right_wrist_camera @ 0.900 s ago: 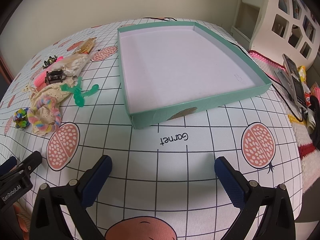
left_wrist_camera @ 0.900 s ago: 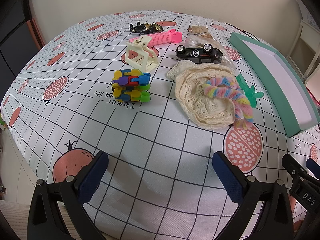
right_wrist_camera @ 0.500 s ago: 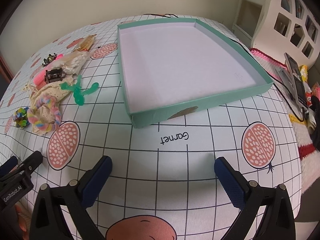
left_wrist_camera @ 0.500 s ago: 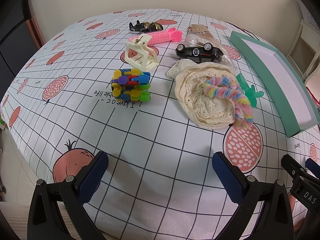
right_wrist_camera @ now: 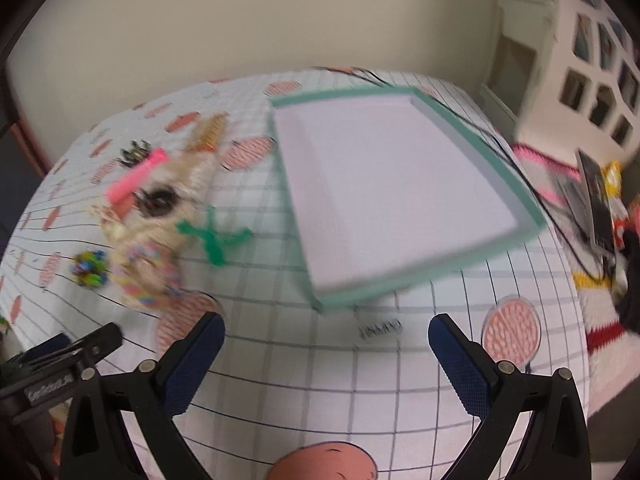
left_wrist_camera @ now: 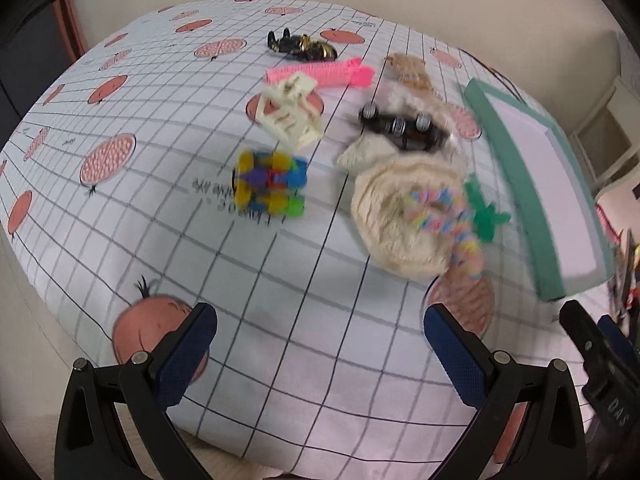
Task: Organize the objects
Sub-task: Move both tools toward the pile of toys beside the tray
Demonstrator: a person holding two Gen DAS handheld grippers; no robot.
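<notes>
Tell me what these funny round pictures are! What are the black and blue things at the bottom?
Those are tongs that a person holds, one in each hand. A small camera on each makes the picture round. One picture looks past the left tongs, the other past the right tongs. Both are open and hold nothing. On the tablecloth lie a colourful block toy, a cream hair clip, a black toy car and a lacy cloth. Beside them is an empty green tray.

Clutter sat ahead of the left claw (left_wrist_camera: pixel 320 336), tray off to its right.
The block toy (left_wrist_camera: pixel 270 188) lay left of the lace cloth (left_wrist_camera: pixel 396 216); the tray (right_wrist_camera: pixel 400 184) sat ahead of the right claw (right_wrist_camera: pixel 326 344).
</notes>
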